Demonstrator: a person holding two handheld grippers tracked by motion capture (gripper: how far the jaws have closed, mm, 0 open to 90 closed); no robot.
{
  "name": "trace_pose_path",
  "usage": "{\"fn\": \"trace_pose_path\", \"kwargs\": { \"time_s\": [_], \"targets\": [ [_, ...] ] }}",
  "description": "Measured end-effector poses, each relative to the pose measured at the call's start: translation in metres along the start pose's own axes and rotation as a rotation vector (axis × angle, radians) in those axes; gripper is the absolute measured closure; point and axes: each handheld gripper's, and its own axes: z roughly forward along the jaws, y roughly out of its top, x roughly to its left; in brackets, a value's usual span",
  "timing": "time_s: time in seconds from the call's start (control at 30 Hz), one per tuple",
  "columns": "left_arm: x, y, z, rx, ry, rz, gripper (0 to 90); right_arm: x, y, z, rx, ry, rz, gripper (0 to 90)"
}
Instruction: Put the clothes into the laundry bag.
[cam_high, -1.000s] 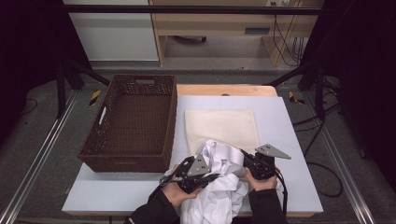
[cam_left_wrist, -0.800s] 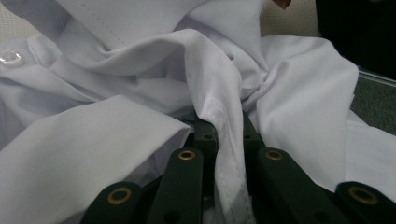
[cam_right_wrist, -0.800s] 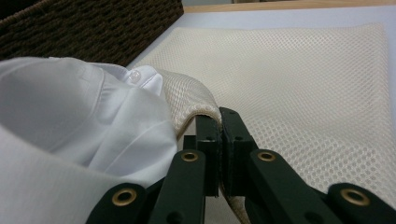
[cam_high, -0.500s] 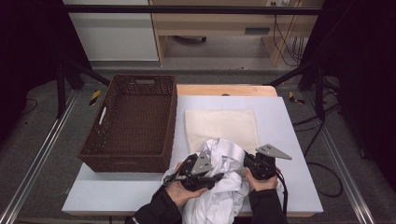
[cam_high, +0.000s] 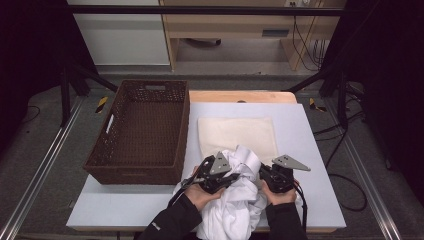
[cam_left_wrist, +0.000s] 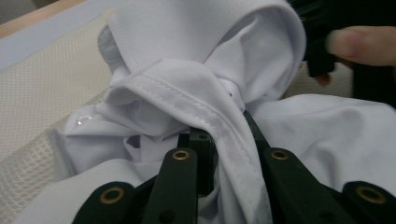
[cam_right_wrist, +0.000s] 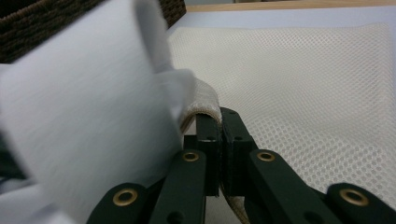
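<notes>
Both tools at near edge of counter (cam_high: 310, 150), buried in white shirt (cam_high: 235, 210) bunched there, part hanging off front edge. Left tool (cam_high: 227, 176) clamped on hemmed band of shirt, fold running between jaws in left gripper view. Right tool (cam_high: 261, 173) jaws closed, pinching edge of cream mesh bag (cam_high: 235, 135), shirt (cam_right_wrist: 84, 116) pressed against left jaw; can't tell if shirt is in the pinch too. Bag lying flat mid-counter, just beside wicker basket (cam_high: 140, 130).

Risks, judged from here:
- right grip thin, right at bag hem; a pull likely slips it free
- shirt knotted around itself, left pull may drag whole bundle, not one layer
- hanging part of shirt adds weight, could slide off front if either grip lets go
- bag opening not visibly open, stuffing may jam
</notes>
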Motion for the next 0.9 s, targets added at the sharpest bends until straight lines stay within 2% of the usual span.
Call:
{"fn": "trace_pose_path", "kwargs": {
  "time_s": [0.1,0.17,0.23,0.33,0.4,0.43,0.53,0.6,0.67,0.77,0.83,0.9],
  "targets": [
    [-0.016,-0.003,-0.018,-0.008,-0.047,0.070,80.8,-0.002,0.001,0.000,-0.006,-0.010,0.010,88.1],
    [-0.026,-0.009,-0.021,0.002,-0.092,0.086,80.9,-0.003,0.001,0.000,-0.010,-0.010,0.026,88.0],
    [-0.032,-0.014,-0.015,0.035,-0.101,0.109,80.9,-0.004,0.002,-0.001,-0.013,-0.008,0.030,88.0],
    [-0.031,-0.020,0.003,0.090,-0.121,0.093,80.9,-0.004,0.002,-0.001,-0.021,-0.005,0.022,88.0],
    [-0.030,-0.021,0.014,0.143,-0.125,0.110,80.8,-0.004,0.003,-0.001,-0.026,0.003,0.019,88.0],
    [-0.030,-0.020,0.019,0.149,-0.120,0.100,80.8,-0.004,0.003,-0.002,-0.027,0.004,0.019,87.9],
    [-0.033,-0.016,0.026,0.173,-0.084,0.115,80.4,-0.001,0.004,-0.003,-0.037,0.010,0.003,88.0],
    [-0.033,-0.015,0.028,0.174,-0.078,0.111,79.1,0.001,0.005,-0.004,-0.037,0.011,0.001,87.9],
    [-0.032,-0.014,0.025,0.147,-0.087,0.087,75.1,0.001,0.004,-0.004,-0.037,0.011,0.001,87.9],
    [-0.033,-0.012,0.014,0.089,-0.096,0.056,56.2,-0.001,0.003,-0.004,-0.039,0.008,0.009,87.9],
    [-0.032,-0.007,0.001,0.040,-0.062,0.056,36.7,-0.002,0.003,-0.005,-0.037,0.004,0.012,87.9],
    [-0.028,-0.003,-0.013,-0.008,-0.044,0.039,31.1,-0.003,0.002,-0.005,-0.036,0.000,0.015,87.9]
  ]
}}
